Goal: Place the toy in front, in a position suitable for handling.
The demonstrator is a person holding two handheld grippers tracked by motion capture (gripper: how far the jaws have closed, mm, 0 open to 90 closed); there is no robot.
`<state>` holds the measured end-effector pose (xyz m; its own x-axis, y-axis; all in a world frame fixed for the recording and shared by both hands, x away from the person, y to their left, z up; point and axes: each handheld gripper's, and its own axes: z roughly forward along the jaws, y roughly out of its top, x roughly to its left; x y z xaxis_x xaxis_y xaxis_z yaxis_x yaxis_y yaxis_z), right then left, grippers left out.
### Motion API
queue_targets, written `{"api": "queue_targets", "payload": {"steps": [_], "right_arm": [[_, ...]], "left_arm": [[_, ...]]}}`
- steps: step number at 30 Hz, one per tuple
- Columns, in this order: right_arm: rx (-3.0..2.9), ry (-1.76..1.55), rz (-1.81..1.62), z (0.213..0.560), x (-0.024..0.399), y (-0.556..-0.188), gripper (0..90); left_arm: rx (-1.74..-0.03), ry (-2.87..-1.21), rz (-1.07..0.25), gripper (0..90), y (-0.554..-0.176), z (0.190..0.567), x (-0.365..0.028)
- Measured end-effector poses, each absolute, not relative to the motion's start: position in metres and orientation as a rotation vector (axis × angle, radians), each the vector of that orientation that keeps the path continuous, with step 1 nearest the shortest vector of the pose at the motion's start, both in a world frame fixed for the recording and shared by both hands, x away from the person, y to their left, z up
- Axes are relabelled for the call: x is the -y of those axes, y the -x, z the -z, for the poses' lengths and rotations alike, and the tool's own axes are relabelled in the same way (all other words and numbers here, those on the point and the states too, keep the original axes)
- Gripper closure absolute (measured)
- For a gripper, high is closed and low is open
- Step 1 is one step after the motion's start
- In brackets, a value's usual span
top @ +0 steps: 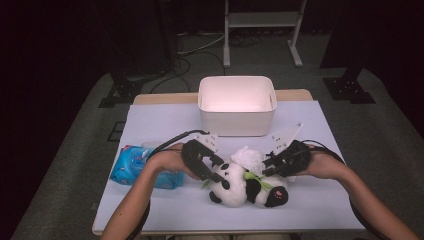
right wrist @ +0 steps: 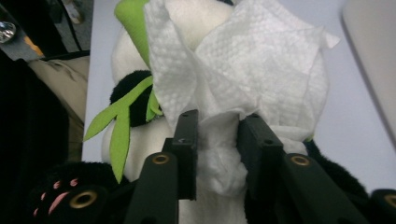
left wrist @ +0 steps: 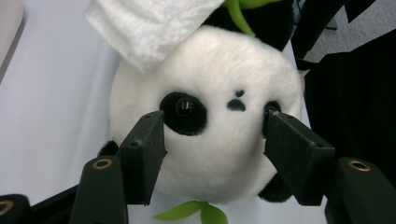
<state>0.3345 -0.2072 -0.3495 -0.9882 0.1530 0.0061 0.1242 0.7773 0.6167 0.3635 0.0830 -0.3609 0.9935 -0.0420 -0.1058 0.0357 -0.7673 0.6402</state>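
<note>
A black-and-white panda plush (top: 232, 187) lies on its back at the front middle of the white table (top: 165, 125), with green leaves (right wrist: 119, 126) at its neck. A crumpled white tissue (top: 248, 157) rests on it. My left gripper (top: 219, 172) is open over the panda's face (left wrist: 210, 70). Its two pads (left wrist: 144, 149) straddle the eyes and muzzle, and the plush shows no dent. My right gripper (top: 265, 167) comes in from the right. In the right gripper view, the right gripper (right wrist: 219, 119) is shut on the tissue (right wrist: 261, 60), whose paper is bunched tight between its jaws.
A white rectangular bin (top: 236, 102) stands behind the panda at the table's far middle. A blue pack of wipes (top: 131, 165) lies at the left, under my left forearm. Dark floor, stands and cables surround the table.
</note>
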Motion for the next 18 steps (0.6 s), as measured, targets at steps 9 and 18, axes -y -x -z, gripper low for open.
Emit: {"api": "queue_targets", "payload": {"steps": [9, 18], "right_arm": [[-2.924, -0.218, -1.049, 0.353, 0.219, -0.33, 81.7], [-2.921, -0.243, -1.039, 0.348, 0.239, -0.326, 82.7]], "left_arm": [[-0.015, -2.42, 0.118, 31.0, -0.359, 0.372, -0.077], [-0.077, -2.404, 0.117, 41.4, -0.349, 0.371, -0.079]]}}
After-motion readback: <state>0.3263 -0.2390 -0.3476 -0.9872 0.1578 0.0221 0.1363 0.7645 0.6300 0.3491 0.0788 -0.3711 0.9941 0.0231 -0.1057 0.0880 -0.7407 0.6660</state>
